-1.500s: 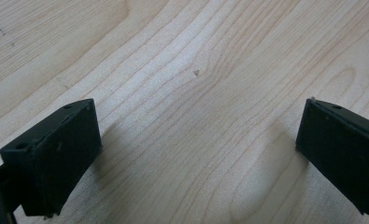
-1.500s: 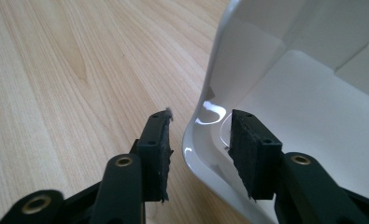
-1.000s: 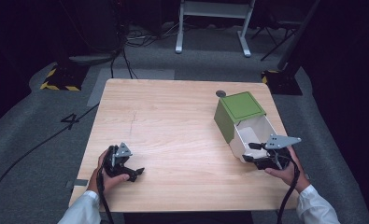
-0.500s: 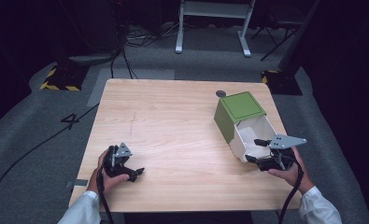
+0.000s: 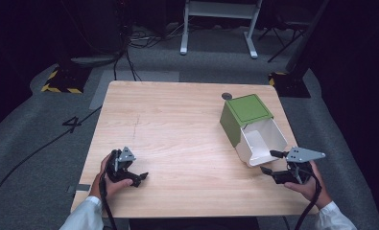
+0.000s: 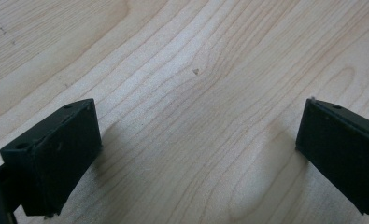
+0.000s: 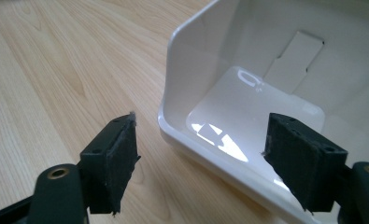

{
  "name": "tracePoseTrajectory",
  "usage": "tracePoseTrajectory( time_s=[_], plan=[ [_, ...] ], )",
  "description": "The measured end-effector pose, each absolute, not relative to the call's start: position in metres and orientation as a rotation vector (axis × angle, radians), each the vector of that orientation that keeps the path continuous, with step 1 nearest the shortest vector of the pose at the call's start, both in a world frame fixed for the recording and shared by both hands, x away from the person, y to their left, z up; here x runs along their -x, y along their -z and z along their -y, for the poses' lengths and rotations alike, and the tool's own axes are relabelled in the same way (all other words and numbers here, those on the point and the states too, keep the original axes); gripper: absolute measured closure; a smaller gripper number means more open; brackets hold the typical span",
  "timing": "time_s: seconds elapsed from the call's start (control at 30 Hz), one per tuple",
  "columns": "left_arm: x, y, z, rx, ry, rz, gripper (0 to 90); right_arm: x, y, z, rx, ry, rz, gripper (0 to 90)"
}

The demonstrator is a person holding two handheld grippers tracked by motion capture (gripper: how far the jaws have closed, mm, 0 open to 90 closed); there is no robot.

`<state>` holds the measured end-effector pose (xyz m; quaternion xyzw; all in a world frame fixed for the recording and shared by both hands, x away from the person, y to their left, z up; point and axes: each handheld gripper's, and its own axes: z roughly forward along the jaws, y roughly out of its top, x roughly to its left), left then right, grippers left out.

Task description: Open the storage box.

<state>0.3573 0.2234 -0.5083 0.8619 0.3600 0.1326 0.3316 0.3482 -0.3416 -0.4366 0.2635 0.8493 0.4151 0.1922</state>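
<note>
Bin (image 5: 254, 127), green outside and white inside, lies tipped on its side at the right of the tabletop (image 5: 177, 129), its open mouth facing the lower right of the high view, probably so a claw can get at the rim. The right claw (image 5: 272, 162) sits just at that mouth, jaws spread wide; in the right gripper view they straddle the bin's white lip (image 7: 205, 149) without touching, which looks like lining up for a grip. The left claw (image 5: 138, 176) rests low at lower left, jaws apart over bare wood, seemingly parked out of the way.
</note>
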Motion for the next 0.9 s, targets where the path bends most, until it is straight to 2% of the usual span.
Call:
tracePoseTrajectory(
  time_s=[0.47,0.9],
  plan=[
    [-0.357,0.508,-0.223,-2.251,-0.346,-0.943,0.2,-0.334,0.460,0.365,-0.792,-1.123,-2.392,25.8],
    [-0.357,0.508,-0.223,-2.251,-0.347,-0.943,0.2,-0.340,0.490,0.382,-0.893,-1.050,-2.405,25.8]
  ],
)
